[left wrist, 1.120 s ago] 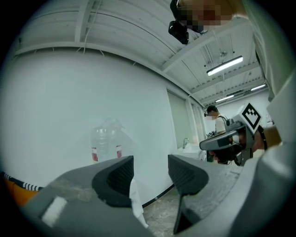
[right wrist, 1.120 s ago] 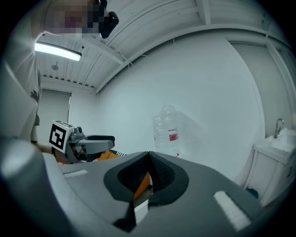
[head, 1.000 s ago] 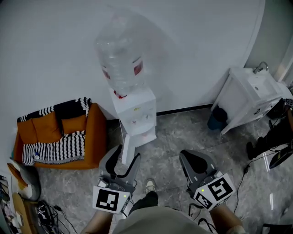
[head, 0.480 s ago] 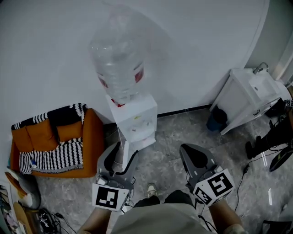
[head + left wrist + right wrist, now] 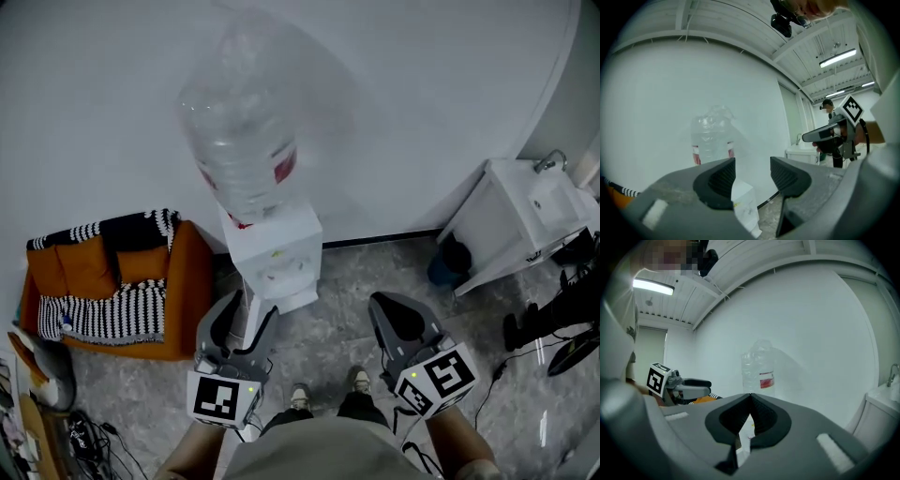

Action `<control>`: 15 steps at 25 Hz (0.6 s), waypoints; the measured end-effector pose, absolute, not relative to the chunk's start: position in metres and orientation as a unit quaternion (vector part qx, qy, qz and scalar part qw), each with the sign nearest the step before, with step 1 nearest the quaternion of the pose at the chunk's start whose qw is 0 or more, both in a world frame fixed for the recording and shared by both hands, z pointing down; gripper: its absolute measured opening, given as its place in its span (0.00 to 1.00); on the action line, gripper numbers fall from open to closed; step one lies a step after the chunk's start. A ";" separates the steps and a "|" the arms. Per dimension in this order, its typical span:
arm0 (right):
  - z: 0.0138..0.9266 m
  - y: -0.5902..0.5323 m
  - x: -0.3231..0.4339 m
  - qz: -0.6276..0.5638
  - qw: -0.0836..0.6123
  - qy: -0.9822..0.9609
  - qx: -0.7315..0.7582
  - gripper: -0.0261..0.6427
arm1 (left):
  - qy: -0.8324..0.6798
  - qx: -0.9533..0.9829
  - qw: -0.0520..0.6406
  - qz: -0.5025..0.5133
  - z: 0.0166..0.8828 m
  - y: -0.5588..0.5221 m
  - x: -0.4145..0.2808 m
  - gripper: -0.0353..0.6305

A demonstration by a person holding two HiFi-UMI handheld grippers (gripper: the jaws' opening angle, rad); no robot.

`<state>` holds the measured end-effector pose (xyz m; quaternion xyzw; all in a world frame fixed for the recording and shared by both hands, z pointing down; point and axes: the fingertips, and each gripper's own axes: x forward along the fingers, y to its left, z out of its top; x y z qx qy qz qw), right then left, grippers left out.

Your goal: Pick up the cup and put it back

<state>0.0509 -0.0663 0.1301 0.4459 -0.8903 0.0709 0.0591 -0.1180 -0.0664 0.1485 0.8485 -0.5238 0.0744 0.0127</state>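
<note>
Cup indiscernible; open floor (image 5: 361, 281) fronts water dispenser (image 5: 277, 251).

A bottle (image 5: 242, 141) sits on the dispenser (image 5: 278, 255) against the wall (image 5: 422, 103). The sofa (image 5: 186, 277) is left of it and the sink (image 5: 525, 220) well right. The left gripper (image 5: 246, 323) and right gripper (image 5: 397, 323) are before it.

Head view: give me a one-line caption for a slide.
Facing a white water dispenser: left gripper open, right gripper shut, orange sofa beside the dispenser at picture left.
</note>
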 end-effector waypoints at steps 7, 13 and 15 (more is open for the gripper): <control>0.137 -0.107 0.084 0.080 0.062 -0.913 0.396 0.04 | -0.570 0.818 0.019 0.076 0.150 -0.089 -0.080 0.40; 0.150 -0.141 0.104 0.084 0.066 -0.925 0.364 0.04 | -0.600 0.793 0.025 0.107 0.169 -0.105 -0.064 0.40; 0.155 -0.148 0.107 0.087 0.067 -0.929 0.353 0.04 | -0.611 0.782 0.031 0.115 0.176 -0.106 -0.062 0.40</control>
